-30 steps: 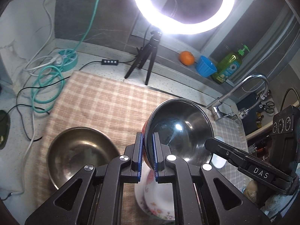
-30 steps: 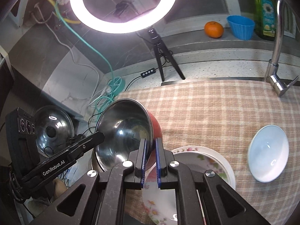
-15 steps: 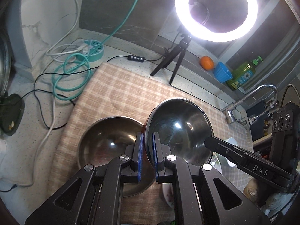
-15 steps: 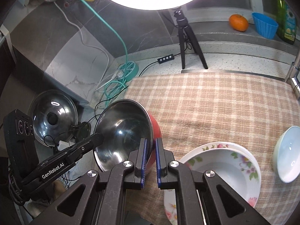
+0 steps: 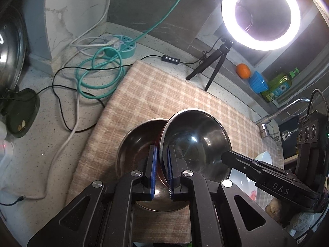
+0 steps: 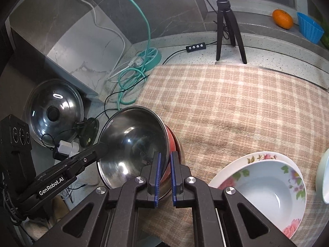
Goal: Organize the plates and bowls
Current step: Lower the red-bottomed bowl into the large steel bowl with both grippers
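Both claws clamp the rim of one red-sided steel bowl [image 5: 195, 142] from opposite sides — the left gripper [image 5: 161, 173] and the right gripper [image 6: 164, 177], pads nearly closed on it. The bowl sits tilted inside a second steel bowl [image 5: 135, 150] directly beneath. Right of the right claw, a floral bowl [image 6: 265, 187] rests in a floral plate [image 6: 228, 168]. Legible markings — "DAS", "GenRobot.AI".

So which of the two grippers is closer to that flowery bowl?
The right gripper. It grips the red-sided steel bowl's rim, with the flowery bowl just to its right. The left gripper clamps the opposite rim, farther away.
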Available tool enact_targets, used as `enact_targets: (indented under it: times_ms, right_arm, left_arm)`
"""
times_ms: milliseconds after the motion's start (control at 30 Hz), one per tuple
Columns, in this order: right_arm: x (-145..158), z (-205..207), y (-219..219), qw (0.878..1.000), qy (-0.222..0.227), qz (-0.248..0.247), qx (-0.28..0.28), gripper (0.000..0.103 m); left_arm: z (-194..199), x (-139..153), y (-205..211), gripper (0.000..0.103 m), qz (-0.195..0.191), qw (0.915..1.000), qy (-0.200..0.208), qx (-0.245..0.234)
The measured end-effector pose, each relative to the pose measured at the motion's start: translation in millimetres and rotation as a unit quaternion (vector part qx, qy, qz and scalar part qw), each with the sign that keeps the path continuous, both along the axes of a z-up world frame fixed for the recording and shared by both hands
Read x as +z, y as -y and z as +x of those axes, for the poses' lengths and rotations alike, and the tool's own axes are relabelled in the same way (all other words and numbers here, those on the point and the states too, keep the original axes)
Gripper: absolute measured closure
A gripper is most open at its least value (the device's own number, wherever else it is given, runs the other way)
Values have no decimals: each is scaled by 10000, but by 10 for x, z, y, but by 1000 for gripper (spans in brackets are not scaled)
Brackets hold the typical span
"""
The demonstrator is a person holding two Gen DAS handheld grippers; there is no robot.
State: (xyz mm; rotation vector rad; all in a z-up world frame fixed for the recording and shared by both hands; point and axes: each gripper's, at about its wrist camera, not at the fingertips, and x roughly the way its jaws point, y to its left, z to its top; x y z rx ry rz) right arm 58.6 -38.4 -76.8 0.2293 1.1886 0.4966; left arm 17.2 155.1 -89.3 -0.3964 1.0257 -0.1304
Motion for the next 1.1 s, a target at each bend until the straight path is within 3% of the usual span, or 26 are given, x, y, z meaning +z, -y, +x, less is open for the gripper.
enact_targets:
  times_ms: [333, 1100]
  right_arm:
    - [-173, 45, -172, 9996, -107, -210, 163, 95]
    - [-456, 107, -333, 9969, -241, -632, 412, 95]
  left_arm:
    - [18, -239, -106, 95, -17, 9995, -305, 92]
    - [56, -436, -114, 95, 204, 9983, -550, 55]
